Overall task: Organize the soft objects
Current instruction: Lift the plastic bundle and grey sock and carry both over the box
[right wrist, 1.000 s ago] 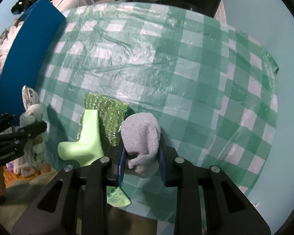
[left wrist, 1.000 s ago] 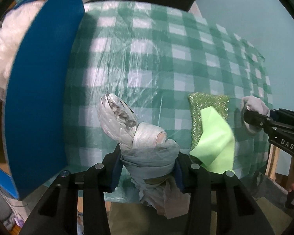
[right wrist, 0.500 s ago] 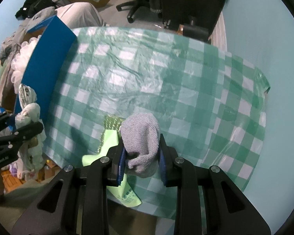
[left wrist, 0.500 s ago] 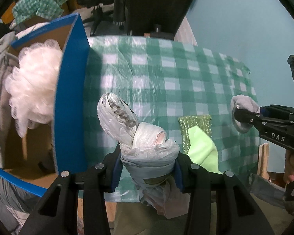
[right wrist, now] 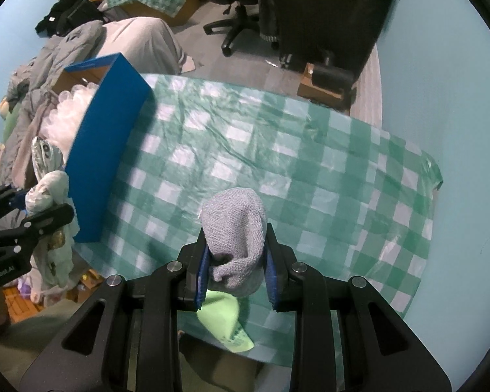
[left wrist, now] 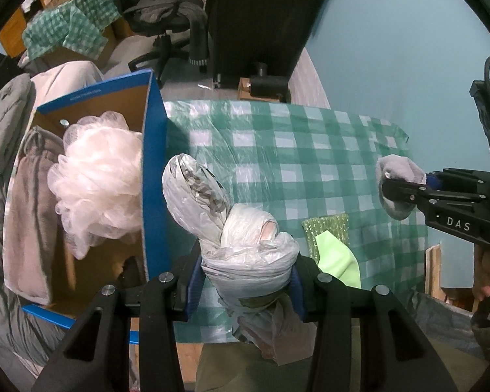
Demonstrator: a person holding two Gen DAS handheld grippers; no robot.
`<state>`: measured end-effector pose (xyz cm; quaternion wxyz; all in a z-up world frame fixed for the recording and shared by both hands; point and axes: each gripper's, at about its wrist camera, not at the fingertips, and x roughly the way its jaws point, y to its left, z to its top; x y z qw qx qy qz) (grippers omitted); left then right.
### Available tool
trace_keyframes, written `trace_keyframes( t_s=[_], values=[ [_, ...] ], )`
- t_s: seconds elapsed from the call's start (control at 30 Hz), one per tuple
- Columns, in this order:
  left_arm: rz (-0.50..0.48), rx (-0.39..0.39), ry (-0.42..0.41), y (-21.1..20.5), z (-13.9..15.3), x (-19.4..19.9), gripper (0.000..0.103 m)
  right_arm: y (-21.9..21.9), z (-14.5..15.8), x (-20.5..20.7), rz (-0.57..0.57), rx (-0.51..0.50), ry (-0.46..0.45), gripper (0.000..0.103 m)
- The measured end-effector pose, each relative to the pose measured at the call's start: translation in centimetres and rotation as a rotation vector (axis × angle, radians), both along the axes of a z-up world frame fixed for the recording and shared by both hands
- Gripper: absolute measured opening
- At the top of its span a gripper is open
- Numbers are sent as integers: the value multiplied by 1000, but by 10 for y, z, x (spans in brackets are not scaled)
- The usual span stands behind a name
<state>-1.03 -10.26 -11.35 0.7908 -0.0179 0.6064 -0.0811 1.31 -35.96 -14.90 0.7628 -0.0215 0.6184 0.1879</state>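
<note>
L gripper (left wrist: 245, 281) pinches knotted plastic bag (left wrist: 241, 235) near box (left wrist: 153, 176); R gripper (right wrist: 235, 264) pinches grey sock (right wrist: 235, 228) above table's near edge (right wrist: 310, 356).

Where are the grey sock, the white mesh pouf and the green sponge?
grey sock (right wrist: 233, 225), right wrist view, its rounded knit top.
white mesh pouf (left wrist: 98, 179), left wrist view, middle of its ruffles.
green sponge (left wrist: 326, 228), left wrist view, its glittery upper part.

My plastic bag bundle (left wrist: 245, 245) and grey sock (right wrist: 235, 238) are held up; the green sponge (left wrist: 330, 228) and cloth (left wrist: 338, 263) lie on the table.
</note>
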Motion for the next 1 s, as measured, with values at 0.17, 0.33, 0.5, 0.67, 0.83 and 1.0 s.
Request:
trace_keyframes(
  t_s=[0.17, 0.33, 0.5, 0.67, 0.83, 1.0],
  values=[
    [10, 2, -15, 12, 10, 3, 45, 16, 10, 3, 16, 17, -9, 27],
    [31, -2, -29, 28, 19, 5, 45, 34, 19, 5, 38, 31, -21, 27],
    [54, -3, -41, 43, 25, 6, 45, 51, 28, 8, 59, 42, -32, 27],
    [83, -3, -48, 60, 29, 7, 45, 68, 35, 10, 82, 51, -42, 27],
    [112, 1, -50, 79, 30, 7, 45, 88, 39, 13, 110, 63, -47, 27],
    [140, 13, -49, 99, 29, 5, 45, 110, 41, 15, 136, 78, -46, 27]
  ],
)
